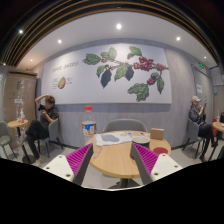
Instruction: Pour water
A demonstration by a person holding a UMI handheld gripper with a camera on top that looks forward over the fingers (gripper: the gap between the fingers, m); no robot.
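Note:
My gripper (112, 162) is open and empty, held high above a round wooden table (115, 160) that shows between the fingers. The magenta pads (78, 158) stand wide apart at either side of the table. A bottle with a red cap and a blue label (88, 122) stands at the table's far left edge, beyond the left finger. A white sheet or cloth (110, 140) lies on the far part of the table. I cannot make out a cup.
A grey chair (126, 125) stands behind the table. A brown box (157, 134) and an orange thing (161, 147) sit to the right. A person (44, 112) sits at a small table on the left, another person (197, 115) on the right. A leaf mural (125, 70) covers the back wall.

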